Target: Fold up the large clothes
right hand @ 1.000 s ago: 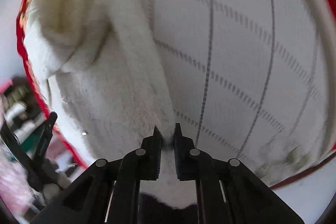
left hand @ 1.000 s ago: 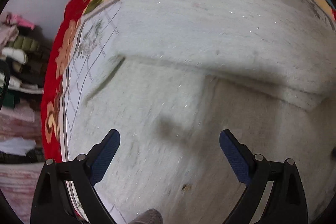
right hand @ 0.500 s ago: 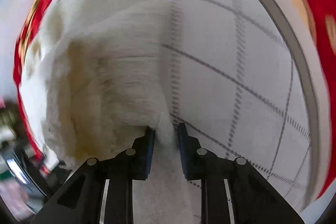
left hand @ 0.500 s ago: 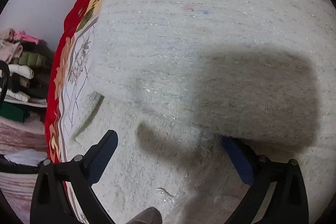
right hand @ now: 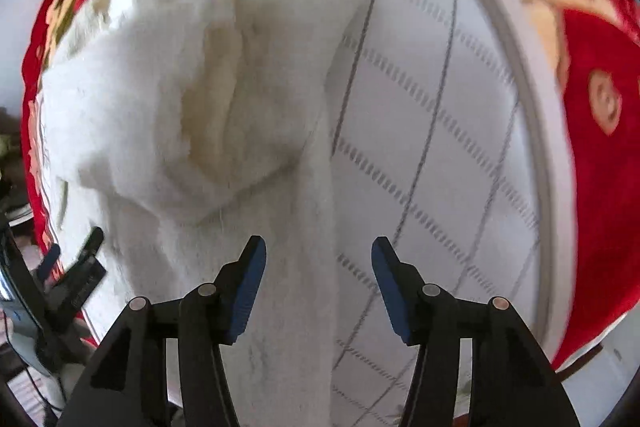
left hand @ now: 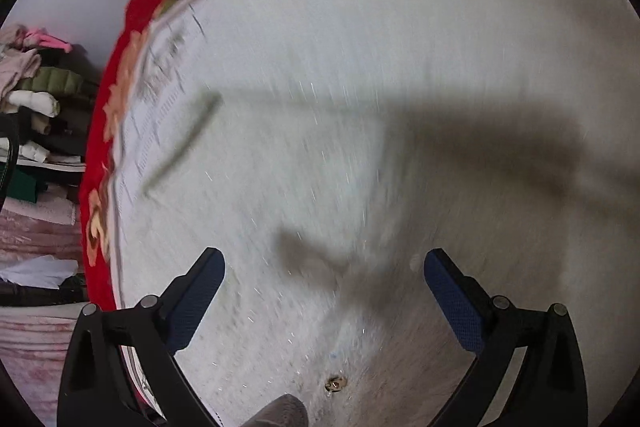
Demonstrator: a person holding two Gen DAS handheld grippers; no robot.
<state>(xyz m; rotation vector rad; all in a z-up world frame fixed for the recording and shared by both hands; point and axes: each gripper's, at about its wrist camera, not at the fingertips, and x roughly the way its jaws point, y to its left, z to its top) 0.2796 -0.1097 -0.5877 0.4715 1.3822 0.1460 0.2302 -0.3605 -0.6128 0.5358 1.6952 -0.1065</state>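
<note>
A large fluffy white garment (right hand: pixel 208 115) lies on a white quilted sheet (right hand: pixel 440 147) over a red floral blanket (right hand: pixel 600 155). A sleeve-like part is folded across its body, and a long strip runs down toward my right gripper. My right gripper (right hand: pixel 318 259) is open and empty, just above that strip's edge. In the left wrist view the same white garment (left hand: pixel 360 107) fills the frame. My left gripper (left hand: pixel 324 275) is open and empty, hovering low over the fabric. The left gripper also shows in the right wrist view (right hand: pixel 76 267) at the garment's left edge.
The red floral blanket edge (left hand: pixel 120 99) curves along the left of the bed. Beyond it stands a stack of folded clothes (left hand: pixel 36 95) against a pale wall. A small dark speck (left hand: pixel 336 383) lies on the garment near my left gripper.
My right gripper was shut on the white garment's strip and has opened, letting it go. My left gripper stayed open and shifted slightly over the fabric.
</note>
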